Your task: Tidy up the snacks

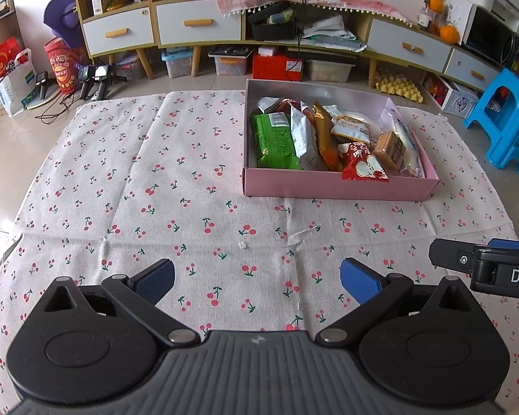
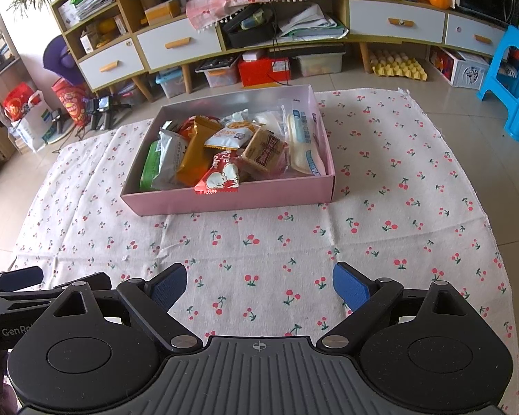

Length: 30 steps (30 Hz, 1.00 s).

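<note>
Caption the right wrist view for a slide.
Open right tool above the cherry-print cloth, facing a pink box filled with snack packets.

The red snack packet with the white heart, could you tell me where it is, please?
In both wrist views the red snack packet leans over the near wall of the pink box, right of the orange packet.

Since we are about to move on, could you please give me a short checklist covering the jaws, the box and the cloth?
1. Left gripper jaws open and holding nothing: ok.
2. Right gripper jaws open and holding nothing: ok.
3. Snacks inside the pink box: ok.
4. Red packet fully inside: not ok, it overhangs the front wall.
5. No snacks loose on the cherry cloth: ok in both views.
</note>
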Tool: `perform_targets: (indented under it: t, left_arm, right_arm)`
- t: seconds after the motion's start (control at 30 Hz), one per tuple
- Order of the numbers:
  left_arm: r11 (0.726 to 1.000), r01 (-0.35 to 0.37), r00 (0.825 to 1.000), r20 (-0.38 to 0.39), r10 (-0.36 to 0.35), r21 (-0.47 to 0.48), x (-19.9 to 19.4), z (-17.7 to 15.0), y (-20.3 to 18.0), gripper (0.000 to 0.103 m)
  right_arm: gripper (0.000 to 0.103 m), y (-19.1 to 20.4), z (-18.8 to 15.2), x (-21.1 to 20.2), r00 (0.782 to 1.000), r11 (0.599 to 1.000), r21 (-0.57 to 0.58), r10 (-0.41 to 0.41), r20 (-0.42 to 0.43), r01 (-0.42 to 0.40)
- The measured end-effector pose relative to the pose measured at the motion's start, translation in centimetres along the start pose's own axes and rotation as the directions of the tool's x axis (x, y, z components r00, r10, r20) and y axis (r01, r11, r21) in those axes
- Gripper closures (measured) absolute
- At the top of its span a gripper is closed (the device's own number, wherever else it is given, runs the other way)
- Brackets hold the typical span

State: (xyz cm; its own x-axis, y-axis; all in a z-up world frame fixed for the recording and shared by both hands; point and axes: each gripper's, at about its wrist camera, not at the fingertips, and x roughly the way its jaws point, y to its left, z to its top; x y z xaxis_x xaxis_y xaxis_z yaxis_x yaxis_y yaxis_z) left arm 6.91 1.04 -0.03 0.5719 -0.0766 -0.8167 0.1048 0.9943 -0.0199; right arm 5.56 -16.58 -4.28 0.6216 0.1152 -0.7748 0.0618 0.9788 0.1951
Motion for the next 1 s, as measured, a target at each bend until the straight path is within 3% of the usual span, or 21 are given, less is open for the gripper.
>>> perform_targets:
  t: [1.0]
  left_arm:
    - [1.0,0.001,1.0,-0.002,-0.001,-0.001,-0.02,-0.01,0.05,0.001]
  right_arm:
    - [0.01,0.02,-0.21,0.26,1.0,1.0,0.004,0.006,-0.017,-0.006]
